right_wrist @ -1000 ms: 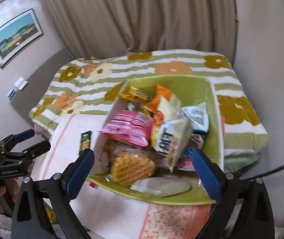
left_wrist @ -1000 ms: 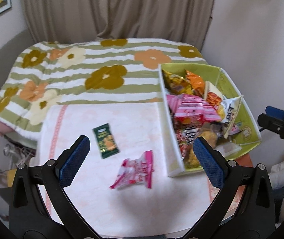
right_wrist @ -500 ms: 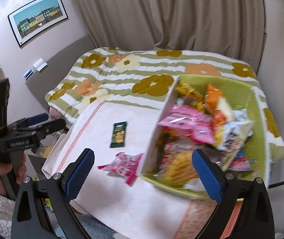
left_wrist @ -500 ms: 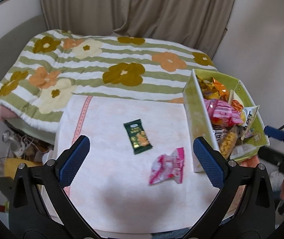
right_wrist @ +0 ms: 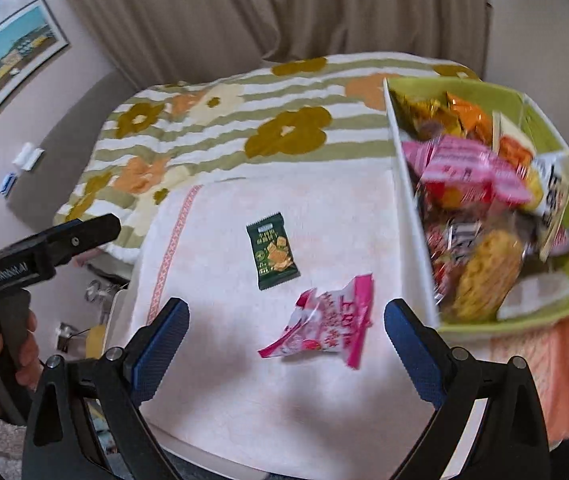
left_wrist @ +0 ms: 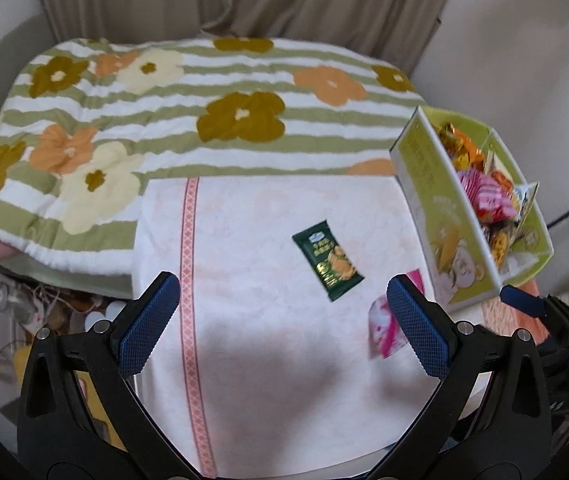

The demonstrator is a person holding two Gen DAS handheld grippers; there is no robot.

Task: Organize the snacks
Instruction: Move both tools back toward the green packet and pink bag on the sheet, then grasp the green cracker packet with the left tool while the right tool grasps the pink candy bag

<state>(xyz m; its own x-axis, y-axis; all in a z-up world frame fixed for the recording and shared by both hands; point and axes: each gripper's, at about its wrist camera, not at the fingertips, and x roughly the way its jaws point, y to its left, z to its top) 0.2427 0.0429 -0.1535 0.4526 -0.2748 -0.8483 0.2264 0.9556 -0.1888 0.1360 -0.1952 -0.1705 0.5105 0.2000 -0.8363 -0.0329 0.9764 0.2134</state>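
Both claws, left claw (left_wrist: pixel 283 322) and right claw (right_wrist: pixel 284 338), hang spread wide and hold nothing. The green packet (right_wrist: pixel 272 250) and pink packet (right_wrist: pixel 324 326) lie on the towel-covered counter (right_wrist: pixel 220 232) beside the heaped box (right_wrist: pixel 412 216). Any added packet could slide off that overfull heap.

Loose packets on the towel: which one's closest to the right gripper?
The crumpled pink packet, lying just ahead of the open right gripper. The flat dark green packet lies farther out on the towel.

Floral striped blanket (left_wrist: pixel 188 120), beige curtain (right_wrist: pixel 268 12), framed picture (right_wrist: pixel 8 62).
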